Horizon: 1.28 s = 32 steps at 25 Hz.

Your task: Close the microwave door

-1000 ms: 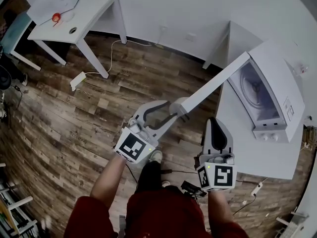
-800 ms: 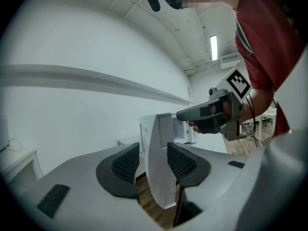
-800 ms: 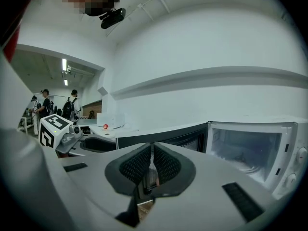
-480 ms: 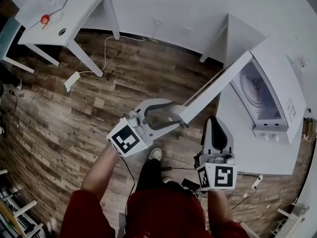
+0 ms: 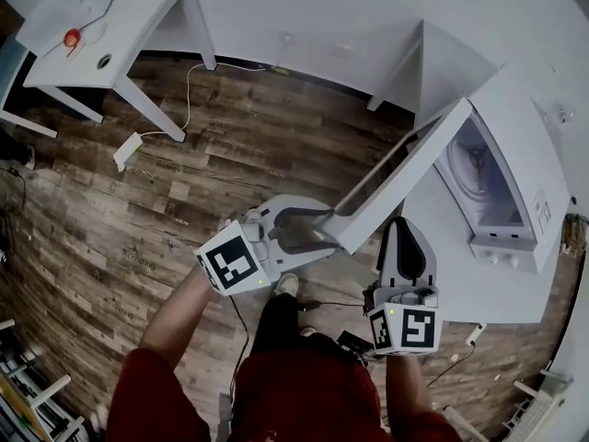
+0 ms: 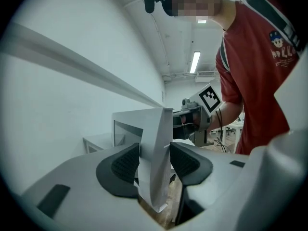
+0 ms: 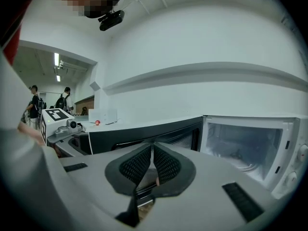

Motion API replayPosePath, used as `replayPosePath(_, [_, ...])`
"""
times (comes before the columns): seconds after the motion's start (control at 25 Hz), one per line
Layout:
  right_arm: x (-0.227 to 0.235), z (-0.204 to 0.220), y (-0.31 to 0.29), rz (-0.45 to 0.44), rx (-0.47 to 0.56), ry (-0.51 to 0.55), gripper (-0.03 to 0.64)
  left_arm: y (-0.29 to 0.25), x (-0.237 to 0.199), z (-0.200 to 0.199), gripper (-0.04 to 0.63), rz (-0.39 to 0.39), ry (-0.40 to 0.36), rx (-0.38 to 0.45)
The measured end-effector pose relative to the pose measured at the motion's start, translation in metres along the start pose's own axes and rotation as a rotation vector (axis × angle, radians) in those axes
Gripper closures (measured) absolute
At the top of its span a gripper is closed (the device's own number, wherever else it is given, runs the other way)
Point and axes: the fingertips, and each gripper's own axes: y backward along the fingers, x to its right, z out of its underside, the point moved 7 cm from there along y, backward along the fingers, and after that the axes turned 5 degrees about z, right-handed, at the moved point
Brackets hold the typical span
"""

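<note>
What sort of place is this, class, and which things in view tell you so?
Probably a workroom or lab rather than a home kitchen: the microwave stands open on a bare white table, a second white table stands across the wood-plank floor, and ceiling strip lights run overhead.

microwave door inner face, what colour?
Black on the microwave door; it shows best in the right gripper view.

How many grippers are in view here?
2. The left gripper straddles the free end of the open microwave door, its jaws having just been opening. The right gripper, shut and empty, sits beside that door's end, near the table. Neither is hidden.
</note>
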Motion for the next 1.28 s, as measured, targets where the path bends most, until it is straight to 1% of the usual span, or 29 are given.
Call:
replayPosePath(0.32, [0.009, 0.001, 0.004, 0.04, 0.001, -0.009, 0.58, -0.014, 0.007, -0.004, 0.387, 0.092, -0.003, -0.02])
replayPosePath(0.48, [0.014, 0.0, 0.012, 0.065, 0.005, -0.01, 0.58, -0.022, 0.014, -0.005, 0.399, 0.118, -0.027, -0.011])
replayPosePath(0.56, [0.017, 0.0, 0.017, 0.081, 0.009, -0.01, 0.58, -0.026, 0.018, -0.006, 0.407, 0.127, -0.036, -0.027])
replayPosePath(0.76, [0.028, 0.0, 0.036, 0.143, 0.013, -0.007, 0.58, -0.039, 0.029, -0.007, 0.427, 0.161, -0.054, -0.03])
replayPosePath(1.0, [0.052, 0.002, 0.065, 0.231, 0.028, -0.019, 0.58, -0.064, 0.043, -0.012, 0.434, 0.161, -0.069, -0.019])
replayPosePath(1.12, [0.061, 0.003, 0.082, 0.28, 0.034, -0.033, 0.58, -0.074, 0.051, -0.012, 0.435, 0.164, -0.073, -0.031])
replayPosePath(1.28, [0.071, 0.006, 0.104, 0.328, 0.044, -0.049, 0.58, -0.093, 0.062, -0.017, 0.436, 0.158, -0.104, -0.032])
